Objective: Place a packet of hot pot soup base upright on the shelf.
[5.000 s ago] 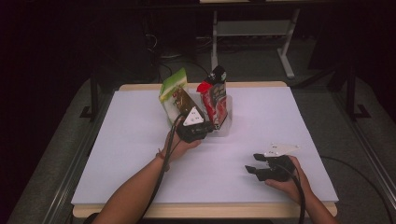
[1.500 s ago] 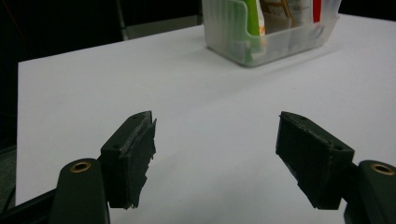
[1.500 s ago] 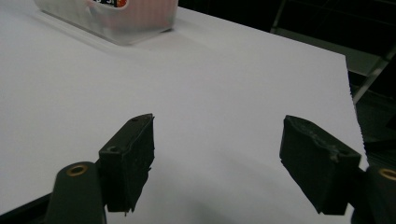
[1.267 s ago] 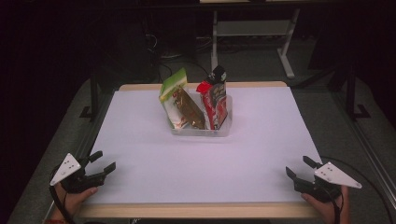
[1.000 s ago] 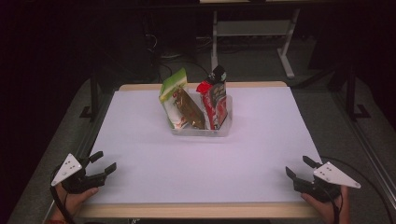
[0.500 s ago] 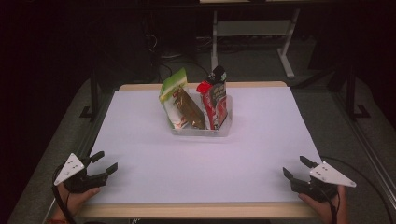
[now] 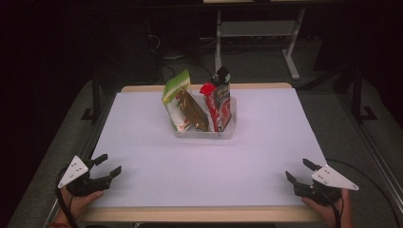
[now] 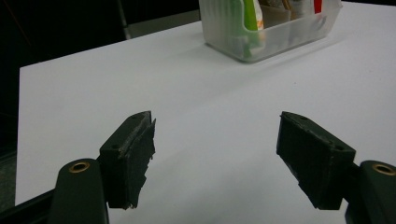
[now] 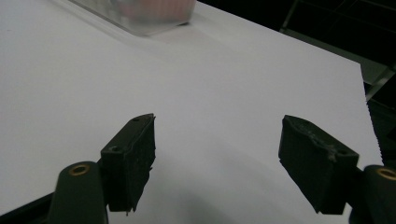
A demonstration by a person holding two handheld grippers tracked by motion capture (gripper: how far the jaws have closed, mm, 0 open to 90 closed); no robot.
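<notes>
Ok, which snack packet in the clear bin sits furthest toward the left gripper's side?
The green-topped packet, at the bin's left end; the brown and red ones stand to its right.

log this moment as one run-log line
left gripper: open, nothing held | right gripper: open, nothing held | snack packets: upright in clear bin | table

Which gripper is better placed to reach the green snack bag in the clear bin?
Left, probably. The green snack bag stands at the left end of the clear bin, on the left gripper's side. The right gripper would need to cross the red packet. Both are open and empty.
</notes>
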